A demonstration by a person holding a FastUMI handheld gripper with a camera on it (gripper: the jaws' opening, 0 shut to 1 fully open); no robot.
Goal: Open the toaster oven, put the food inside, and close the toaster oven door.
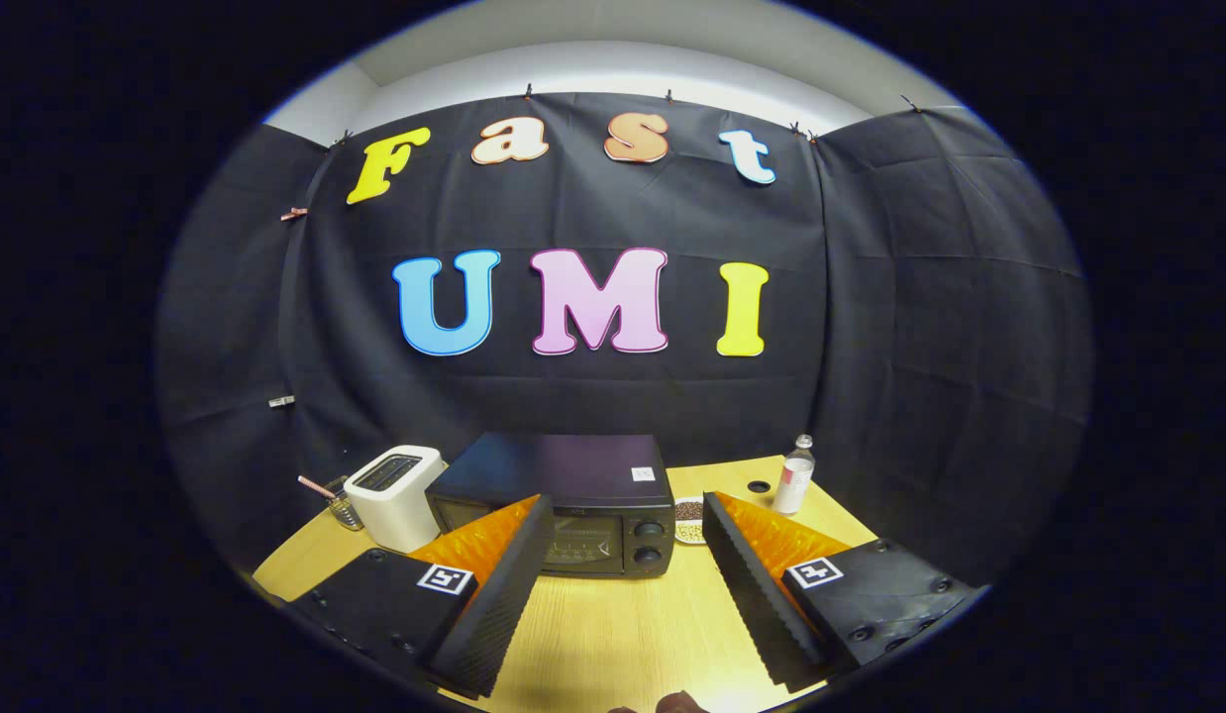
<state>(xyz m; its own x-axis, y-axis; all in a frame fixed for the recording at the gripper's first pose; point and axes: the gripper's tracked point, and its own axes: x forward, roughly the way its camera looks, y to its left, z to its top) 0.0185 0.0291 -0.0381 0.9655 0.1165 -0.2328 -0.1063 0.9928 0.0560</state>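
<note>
A black toaster oven (pixel 573 505) with its door closed sits on the wooden worktop (pixel 623 634) straight ahead of the gripper (pixel 623 555), beyond its fingers, which are spread wide and hold nothing, while a small dish of food (pixel 688 522) rests just beside the oven's knob side.

The place was a staged recording booth, not a real kitchen: black cloth walls (pixel 870 327) clipped up around a wooden counter (pixel 623 624) carrying a toaster oven (pixel 573 495), toaster (pixel 395 490) and bottle (pixel 795 475).
</note>
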